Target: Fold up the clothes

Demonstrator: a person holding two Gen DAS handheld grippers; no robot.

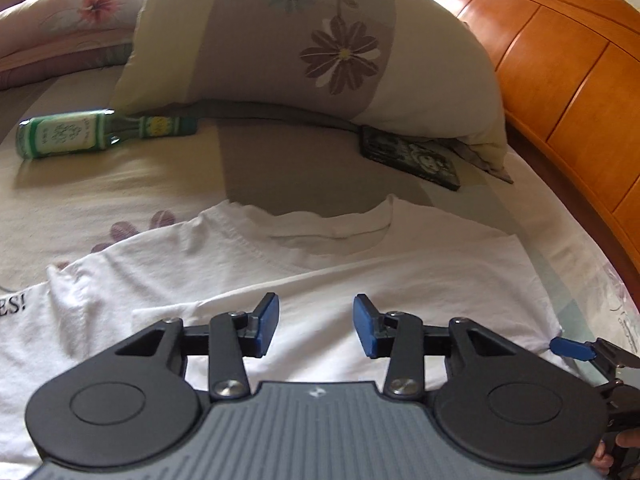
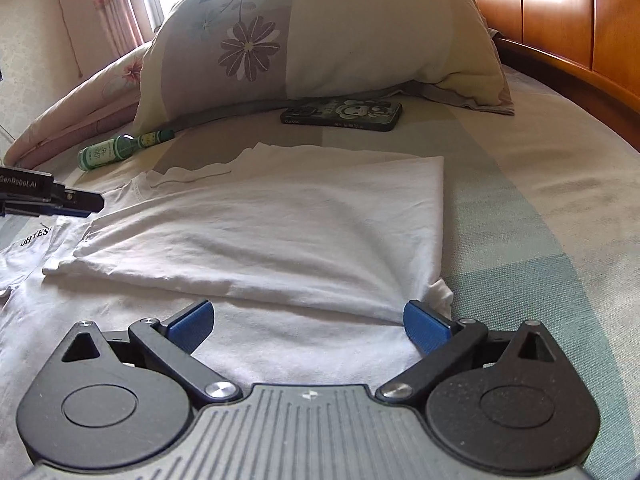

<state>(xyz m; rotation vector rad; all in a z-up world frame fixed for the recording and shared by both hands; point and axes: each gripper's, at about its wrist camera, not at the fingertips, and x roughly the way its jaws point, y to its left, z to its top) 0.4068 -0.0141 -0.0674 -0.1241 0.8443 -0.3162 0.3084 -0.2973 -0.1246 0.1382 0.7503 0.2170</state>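
Your white tee [image 2: 256, 216] lies flat on the bed [image 2: 540, 208], collar toward the pillow [image 2: 320, 32]. One side panel is already folded in across the chest; its loose edge runs diagonally over the body in the right wrist view, and the fold line makes a clean straight edge on the right. The other side, the part with the "OH YES!" print [image 2: 35, 237], is not yet folded in and spreads out flat at the left.

Your left gripper [image 1: 316, 326] hovers over the chest below the collar [image 1: 328, 232], fingers partly spread, nothing between them. Your right gripper [image 2: 308, 324] sits low over the lower edge of the folded panel, fingers spread wide, cloth under them but not pinched; whether the pads touch the fabric I cannot tell.

Progress, as I judge it: roughly a third done. Left to do: fold the printed side in to match, then fold bottom up toward the collar, maybe twice. The hem is out of frame, so its state is unknown.

Clutter near the collar: a green bottle [image 1: 100, 134] and a phone [image 2: 342, 114] by the pillow, both apart from the tee. They shouldn't block the side fold. A headboard [image 1: 560, 60] is at the right.
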